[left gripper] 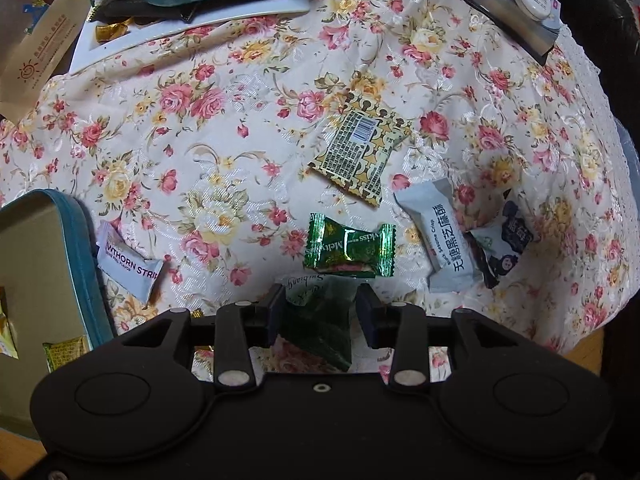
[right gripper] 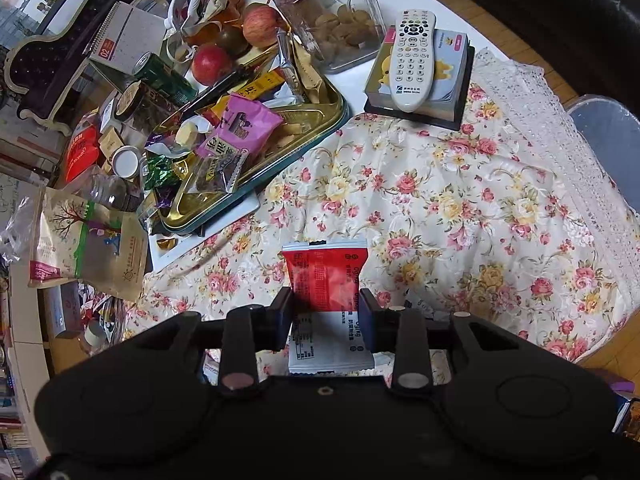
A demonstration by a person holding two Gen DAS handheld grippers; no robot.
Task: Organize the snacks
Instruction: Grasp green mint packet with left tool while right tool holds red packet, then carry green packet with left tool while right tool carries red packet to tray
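My left gripper [left gripper: 322, 304] points down over the floral cloth [left gripper: 240, 128]. A dark green packet [left gripper: 320, 332] lies between its fingers, with a small gap at the right pad, so the jaws are open. Just beyond sit a green foil candy [left gripper: 348, 246], a yellow-brown patterned packet [left gripper: 360, 152], a grey sesame crisp bar [left gripper: 444, 236], a dark bear-print packet [left gripper: 500, 244] and a pale hawthorn strip packet [left gripper: 128, 266]. My right gripper [right gripper: 326, 306] is shut on a red and white packet [right gripper: 324, 276], held upright above the cloth.
A teal-rimmed box [left gripper: 86, 264] with packets inside stands at the left. A gold tray [right gripper: 332, 120] heaped with snacks, a glass jar [right gripper: 328, 12], fruit and a remote [right gripper: 414, 56] on a box crowd the far side. The cloth's lace edge [right gripper: 560, 140] runs along the right.
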